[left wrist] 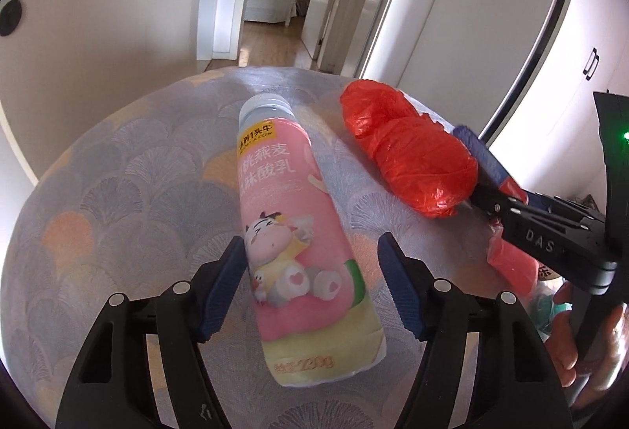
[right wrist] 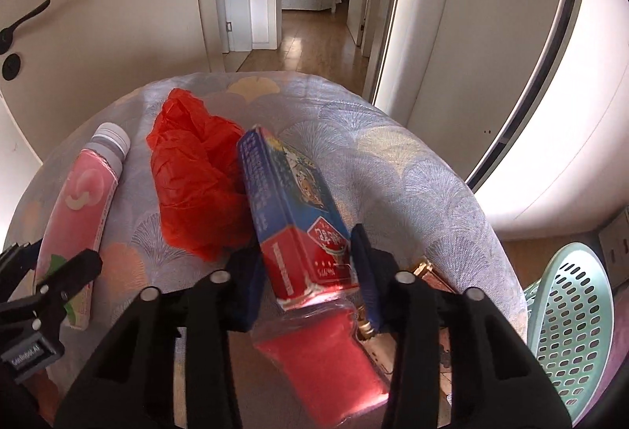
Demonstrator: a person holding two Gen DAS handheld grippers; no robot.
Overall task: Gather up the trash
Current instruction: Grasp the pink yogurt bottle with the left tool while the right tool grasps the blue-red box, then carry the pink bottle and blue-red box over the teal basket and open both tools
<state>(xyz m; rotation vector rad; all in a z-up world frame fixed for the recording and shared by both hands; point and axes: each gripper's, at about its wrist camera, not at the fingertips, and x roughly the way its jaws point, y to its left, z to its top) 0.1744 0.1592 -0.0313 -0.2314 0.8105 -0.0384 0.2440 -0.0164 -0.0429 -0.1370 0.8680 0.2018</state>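
A pink yogurt bottle lies on the round patterned table. My left gripper is open, its blue pads on either side of the bottle's lower half, left pad touching or nearly so. A crumpled red plastic bag lies to the bottle's right. In the right wrist view my right gripper is shut on a blue and red box, tilted up beside the red bag. The bottle lies at far left there.
A red packet and a gold-edged item lie under the right gripper. A mint green perforated basket stands on the floor at the table's right. Behind the table are walls, doors and a hallway.
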